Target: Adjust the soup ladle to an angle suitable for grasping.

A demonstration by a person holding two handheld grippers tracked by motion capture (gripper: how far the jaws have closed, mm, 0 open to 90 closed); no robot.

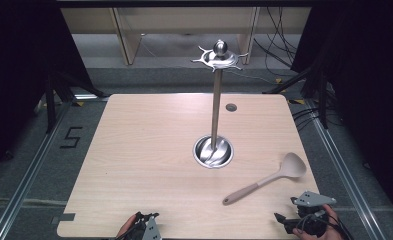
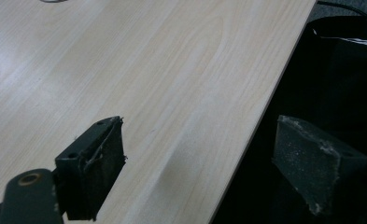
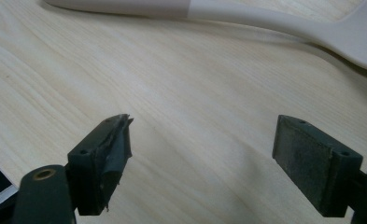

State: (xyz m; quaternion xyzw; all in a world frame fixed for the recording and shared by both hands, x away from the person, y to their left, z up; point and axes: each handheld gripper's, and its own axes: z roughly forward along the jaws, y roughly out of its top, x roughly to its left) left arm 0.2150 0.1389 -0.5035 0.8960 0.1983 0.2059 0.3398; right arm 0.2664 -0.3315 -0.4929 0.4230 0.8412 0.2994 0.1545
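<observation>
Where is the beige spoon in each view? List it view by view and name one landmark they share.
High view: the spoon lies at lower right on the table, bowl toward the far right edge.
Right gripper view: the spoon runs across the top, beyond the open right tongs.
Left gripper view: bare wood and the table's edge lie ahead of the open left tongs.
Shared landmark: the pale wood-grain table.

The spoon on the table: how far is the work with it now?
Nothing looks done yet: the spoon lies flat on the table, untouched. The right gripper sits open near its handle; the left gripper is open too. Grasping and moving it remain.
</observation>
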